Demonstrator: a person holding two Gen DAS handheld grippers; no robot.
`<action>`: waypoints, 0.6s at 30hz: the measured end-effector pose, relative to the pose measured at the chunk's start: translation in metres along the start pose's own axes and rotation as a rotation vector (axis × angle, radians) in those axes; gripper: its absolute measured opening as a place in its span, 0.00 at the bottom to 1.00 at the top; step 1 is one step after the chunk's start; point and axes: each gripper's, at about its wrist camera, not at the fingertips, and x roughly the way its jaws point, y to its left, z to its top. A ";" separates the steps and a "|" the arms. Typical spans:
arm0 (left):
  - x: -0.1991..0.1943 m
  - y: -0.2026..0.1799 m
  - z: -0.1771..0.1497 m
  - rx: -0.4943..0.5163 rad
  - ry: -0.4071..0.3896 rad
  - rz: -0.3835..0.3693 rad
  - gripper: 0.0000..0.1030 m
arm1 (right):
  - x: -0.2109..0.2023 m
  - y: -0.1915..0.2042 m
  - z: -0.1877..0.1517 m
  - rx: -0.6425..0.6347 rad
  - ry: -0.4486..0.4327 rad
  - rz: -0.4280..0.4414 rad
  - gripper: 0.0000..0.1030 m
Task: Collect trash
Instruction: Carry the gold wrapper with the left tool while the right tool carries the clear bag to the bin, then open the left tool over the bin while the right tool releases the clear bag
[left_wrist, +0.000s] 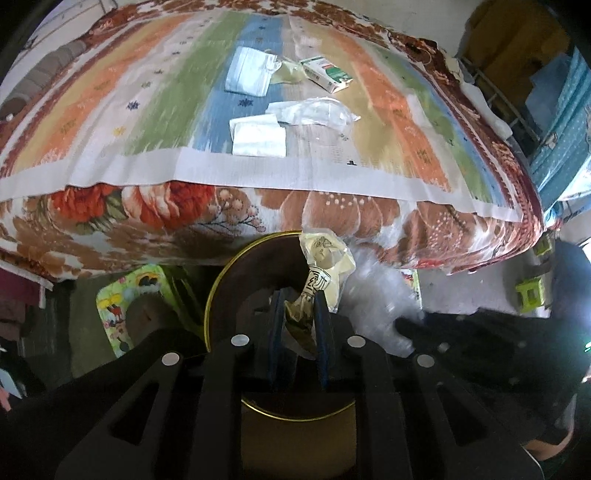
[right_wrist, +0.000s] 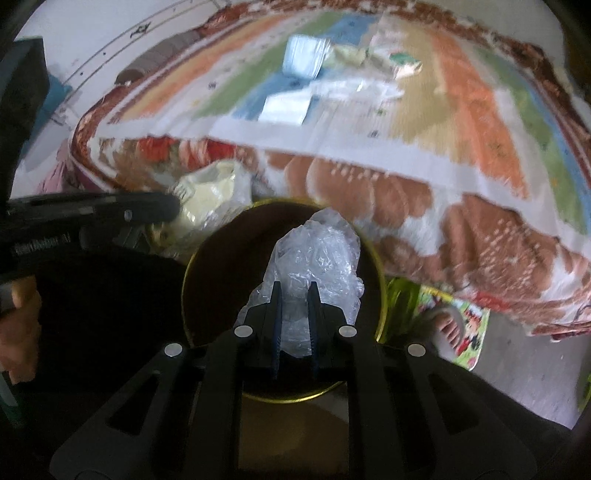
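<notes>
A: Gripping check first, what did the left gripper (left_wrist: 301, 295) have?
B: Jaws stood narrowly apart with a crumpled yellowish wrapper (left_wrist: 325, 266) pinched between the blue pads (left_wrist: 322, 325). Black printed marks on it, not readable. It hung above the round dark bin with the gold rim (left_wrist: 218, 280), near its far edge.

A: And the right gripper (right_wrist: 295, 291)?
B: Same narrow gap, with a clear crinkled plastic bag (right_wrist: 317, 258) between the pads, bunched up over the mouth of the bin (right_wrist: 378, 288). Whether the pads pressed hard I couldn't tell; the plastic sat right between them.

A: Were the two close?
B: Yes, side by side over the bin. In the right wrist view the left tool came in from the left, with the wrapper at its tip, and a hand (right_wrist: 18, 325) showed at the frame edge.

A: Any writing?
B: White lettering on the left tool's body, too blurred to read. A green and white carton (left_wrist: 325, 72) on the bed had print, also unreadable.

A: What else was on the bed?
B: On the striped bedcover (left_wrist: 166, 92): a blue face mask (left_wrist: 247, 72), a folded white tissue (left_wrist: 258, 138), and a clear plastic wrapper (left_wrist: 314, 112), all near each other. Floral blanket (left_wrist: 147, 214) underneath
</notes>
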 end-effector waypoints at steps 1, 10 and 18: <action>0.000 0.002 0.001 -0.008 0.000 -0.001 0.32 | 0.001 0.000 0.000 0.002 0.000 -0.008 0.19; -0.003 0.010 0.008 -0.066 -0.030 -0.003 0.45 | -0.006 -0.012 0.006 0.058 -0.034 0.002 0.36; -0.011 0.015 0.018 -0.065 -0.077 0.023 0.55 | -0.020 -0.025 0.017 0.106 -0.107 0.008 0.45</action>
